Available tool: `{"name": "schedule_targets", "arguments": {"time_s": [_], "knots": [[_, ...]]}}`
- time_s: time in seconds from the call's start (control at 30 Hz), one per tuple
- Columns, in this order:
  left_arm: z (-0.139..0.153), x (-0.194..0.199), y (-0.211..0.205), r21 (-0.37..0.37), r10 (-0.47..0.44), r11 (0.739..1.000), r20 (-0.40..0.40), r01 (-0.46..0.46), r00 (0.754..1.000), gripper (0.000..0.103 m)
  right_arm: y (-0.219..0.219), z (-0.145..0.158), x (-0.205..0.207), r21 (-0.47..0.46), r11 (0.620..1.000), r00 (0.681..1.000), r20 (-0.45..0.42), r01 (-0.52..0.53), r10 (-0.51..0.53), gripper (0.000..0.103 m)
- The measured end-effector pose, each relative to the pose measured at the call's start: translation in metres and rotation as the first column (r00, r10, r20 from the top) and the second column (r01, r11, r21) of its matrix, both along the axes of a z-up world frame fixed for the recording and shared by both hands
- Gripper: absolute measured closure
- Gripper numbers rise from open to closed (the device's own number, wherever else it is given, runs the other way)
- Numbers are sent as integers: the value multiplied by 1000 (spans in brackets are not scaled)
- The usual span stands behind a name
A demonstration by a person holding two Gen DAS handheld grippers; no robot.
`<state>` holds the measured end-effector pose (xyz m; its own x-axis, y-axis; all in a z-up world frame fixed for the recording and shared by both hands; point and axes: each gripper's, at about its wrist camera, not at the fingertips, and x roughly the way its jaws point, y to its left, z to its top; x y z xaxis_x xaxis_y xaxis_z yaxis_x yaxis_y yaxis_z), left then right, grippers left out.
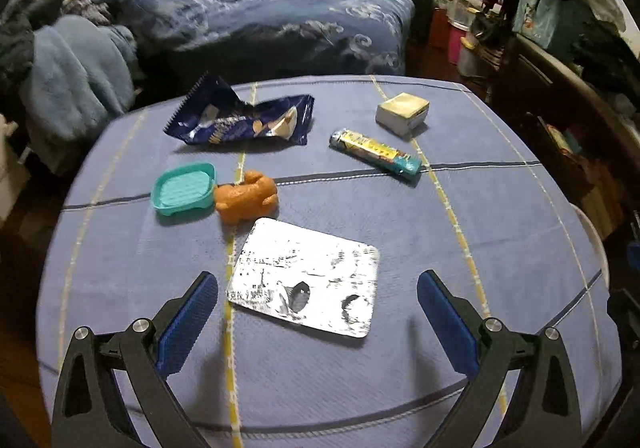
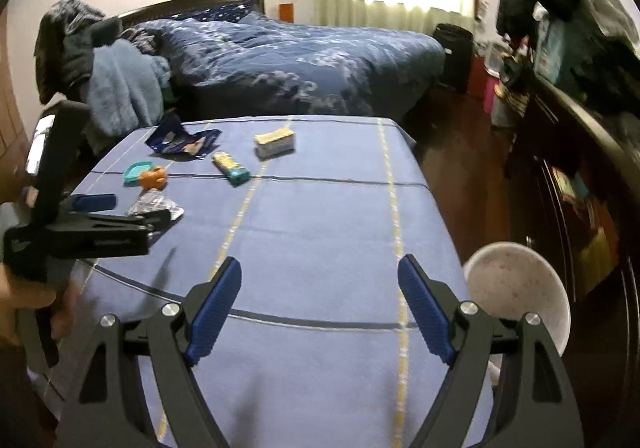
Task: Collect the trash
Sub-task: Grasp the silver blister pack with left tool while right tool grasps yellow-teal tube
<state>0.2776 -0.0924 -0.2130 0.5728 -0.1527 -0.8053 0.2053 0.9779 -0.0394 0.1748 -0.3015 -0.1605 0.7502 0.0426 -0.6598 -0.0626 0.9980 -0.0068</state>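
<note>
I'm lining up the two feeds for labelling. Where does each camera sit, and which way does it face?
Left wrist view: sits on the left gripper, low over the table, facing the bed; its open blue fingers flank the foil pill sheet.
Right wrist view: sits on the right gripper, higher and further right, facing the same way; its open fingers show, plus the left gripper at the left edge and a white bin beside the table.
Shared: pill sheet, blue snack bag, teal dish, orange toy, bed.

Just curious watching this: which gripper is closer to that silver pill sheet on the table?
Left. The left gripper hangs open around the pill sheet; the right gripper is off to its right, over bare cloth.
</note>
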Motion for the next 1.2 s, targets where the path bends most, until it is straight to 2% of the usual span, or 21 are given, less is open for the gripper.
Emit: {"name": "schedule_targets", "arguments": {"time_s": [0.13,0.33,0.5,0.57,0.77,0.9,1.03,1.13,1.2], "knots": [[-10,8,3,-1,-38,999,-29,38,999,4,8,3,8,-10,1000,1000,-3,-4,4,22],[-15,12,-1,22,-81,996,-19,82,997,5,18,3,25,-11,1000,1000,-18,-17,17,22],[-16,12,-3,41,-92,995,13,91,996,19,29,1,55,27,999,998,-46,-47,48,22],[-15,10,-3,46,-96,994,21,95,995,20,34,0,67,39,998,997,-48,-58,60,22],[-9,8,17,33,-8,999,50,6,999,20,59,-13,120,16,995,990,-102,-97,98,22],[4,2,41,5,59,998,86,-59,995,20,78,-35,159,7,990,973,-184,-142,141,23],[10,-2,58,-14,83,997,92,-82,992,20,90,-55,186,-13,989,962,-236,-146,139,24],[10,-4,69,-18,98,995,88,-97,991,20,95,-59,197,-1,989,962,-233,-146,142,24],[10,-5,75,-22,107,994,85,-106,991,20,100,-59,202,2,988,961,-232,-152,148,29]]}}
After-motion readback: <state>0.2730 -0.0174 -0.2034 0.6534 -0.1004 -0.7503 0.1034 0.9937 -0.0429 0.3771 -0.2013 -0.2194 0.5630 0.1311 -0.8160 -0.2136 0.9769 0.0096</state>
